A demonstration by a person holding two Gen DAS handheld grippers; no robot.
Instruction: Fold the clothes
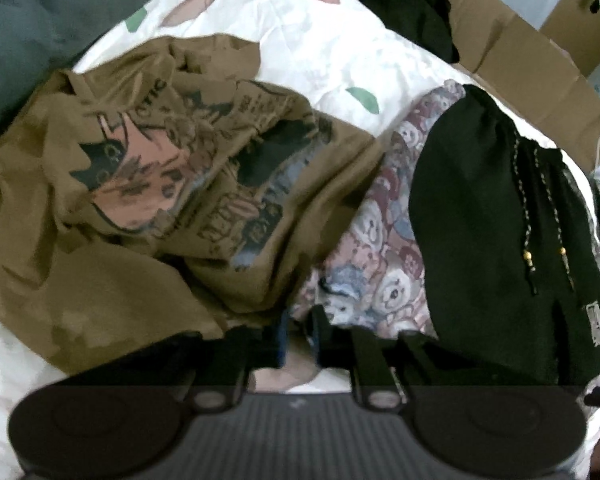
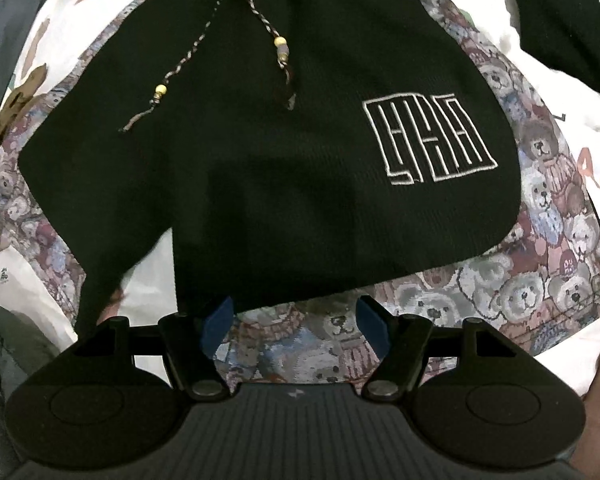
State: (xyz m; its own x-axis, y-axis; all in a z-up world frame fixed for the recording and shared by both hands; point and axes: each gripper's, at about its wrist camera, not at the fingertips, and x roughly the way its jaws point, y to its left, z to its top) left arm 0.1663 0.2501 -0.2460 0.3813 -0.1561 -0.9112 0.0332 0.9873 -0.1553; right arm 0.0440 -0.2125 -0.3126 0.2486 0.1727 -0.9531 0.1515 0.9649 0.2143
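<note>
1. Low centre of the left wrist view, the left gripper [image 1: 300, 334] has its jaws drawn close with only a narrow gap; the olive T-shirt [image 1: 148, 184] hem reaches them, but I cannot tell whether cloth is pinched
2. Low centre of the right wrist view, the right gripper [image 2: 296, 322] has its jaws spread wide and empty, just short of the black shorts [image 2: 268, 152] hem
3. Judged step: the shorts lie flat and await their first fold; the next move calls for closing on that near hem
4. The shorts are ribbed knit, with a white outlined logo [image 2: 430, 140] and a beaded braided drawstring [image 2: 280, 50]
5. Beneath lies a woven teddy-bear cloth [image 2: 540, 240]
6. Upper left, the shirt is soft, crumpled, printed
7. Farthest, upper right, a cardboard box [image 1: 540, 68]
</note>
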